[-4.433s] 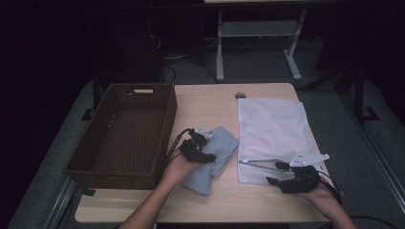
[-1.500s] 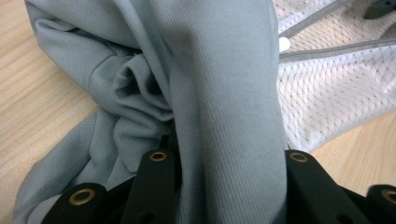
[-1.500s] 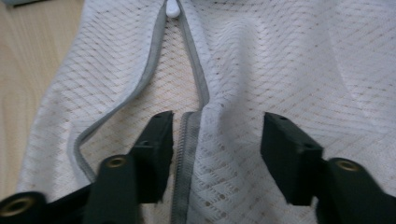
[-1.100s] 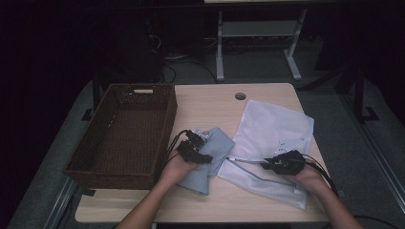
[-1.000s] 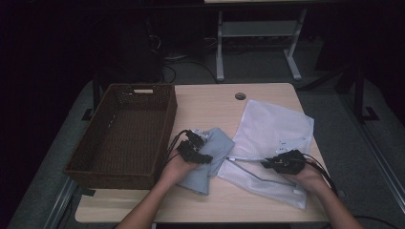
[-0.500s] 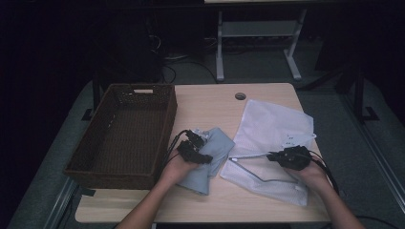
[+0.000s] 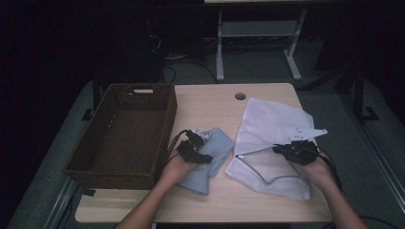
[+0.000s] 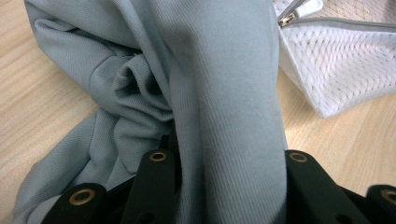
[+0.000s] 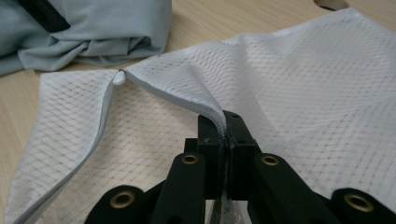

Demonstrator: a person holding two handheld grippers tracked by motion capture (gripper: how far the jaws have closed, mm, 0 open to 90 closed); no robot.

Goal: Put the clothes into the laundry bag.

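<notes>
R gripper (image 9: 223, 140) tight on mesh bag (image 9: 327, 93) zip edge (L gripper (image 8: 224, 163) round grey cloth (image 8: 224, 84))

One basket (image 7: 125, 131), one grey-blue cloth (image 7: 211, 155) and one white mesh bag (image 7: 274, 143) on one counter (image 7: 215, 102). Two tongs: left (image 7: 192, 143), right (image 7: 278, 150). Two hands holding them.

The cloth (image 8: 224, 93) is a soft, matt grey-blue knit with fine ribbing. The bag (image 9: 303, 84) is white mesh with a diamond weave and a grey zip edge. Table (image 7: 210, 105) looks like pale, smooth wood laminate; the basket (image 7: 124, 129) is dark brown wicker, rough. Both grippers' jaws are matt black plastic with brass eyelets.
</notes>
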